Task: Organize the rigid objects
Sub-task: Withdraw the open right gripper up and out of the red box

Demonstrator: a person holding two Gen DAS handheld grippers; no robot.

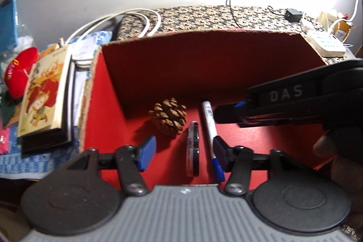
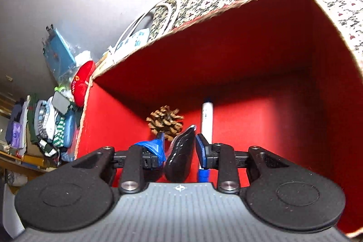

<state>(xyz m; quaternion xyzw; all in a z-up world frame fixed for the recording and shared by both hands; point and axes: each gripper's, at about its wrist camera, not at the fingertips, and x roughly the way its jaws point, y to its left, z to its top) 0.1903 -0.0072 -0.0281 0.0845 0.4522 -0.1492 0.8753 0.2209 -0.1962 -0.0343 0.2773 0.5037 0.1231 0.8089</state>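
A red-lined box point(image 1: 158, 74) holds a pine cone point(image 1: 169, 116), a black oblong object with a clear edge point(image 1: 192, 149) and a white marker with a blue cap point(image 1: 211, 128). My left gripper point(image 1: 182, 153) is open above the box, jaws wide on either side of the black object, touching nothing. My right gripper shows in the left wrist view point(image 1: 229, 113) coming in from the right. In the right wrist view my right gripper point(image 2: 180, 147) is open with the black object point(image 2: 181, 153) between its jaws; the pine cone point(image 2: 165, 121) and marker point(image 2: 207, 119) lie beyond.
Books point(image 1: 43, 94) and a red plush toy point(image 1: 19, 72) sit left of the box. White cables point(image 1: 127, 19), a power strip point(image 1: 326, 42) and a black adapter point(image 1: 292, 14) lie on the patterned cloth point(image 1: 204, 15) behind. Folded clothes point(image 2: 50, 126) are stacked at far left.
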